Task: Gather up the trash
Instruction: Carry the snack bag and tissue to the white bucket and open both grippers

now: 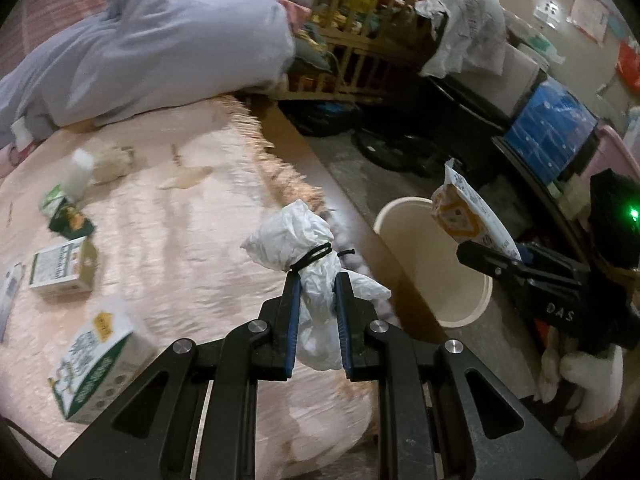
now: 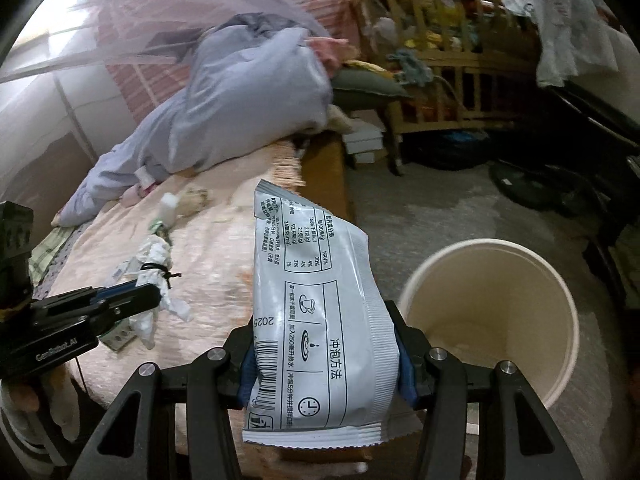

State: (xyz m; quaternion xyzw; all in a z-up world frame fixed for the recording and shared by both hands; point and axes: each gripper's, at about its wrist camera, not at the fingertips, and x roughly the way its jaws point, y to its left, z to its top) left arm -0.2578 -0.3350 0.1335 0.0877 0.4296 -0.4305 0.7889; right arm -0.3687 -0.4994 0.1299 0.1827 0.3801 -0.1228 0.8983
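- The left gripper (image 1: 316,280) is clamped on a crumpled white plastic wad tied with a thin black band (image 1: 310,256), its blue-padded fingers (image 1: 293,304) pressing both sides of the wad's lower half.
- The wad hangs over the edge of a bed covered in pale pink, shiny fabric (image 1: 192,240).
- The right gripper (image 2: 324,356) is closed on a flat silver-grey foil sachet printed with black text and a barcode (image 2: 316,320), which stands upright between the pads (its front, seen from the left wrist view, is orange and white).
- Just to the right of the sachet sits a round cream-coloured plastic bin (image 2: 560,304) on the grey floor, beside the bed; it looks empty inside.
- Still on the bed: three green-and-white cartons (image 1: 64,266), a small white bottle (image 1: 78,174) and a dark green wrapper (image 1: 70,222).
- Farther back lies a bunched lavender-blue quilt (image 1: 160,40), and beyond it a wooden slatted cot (image 1: 352,40).
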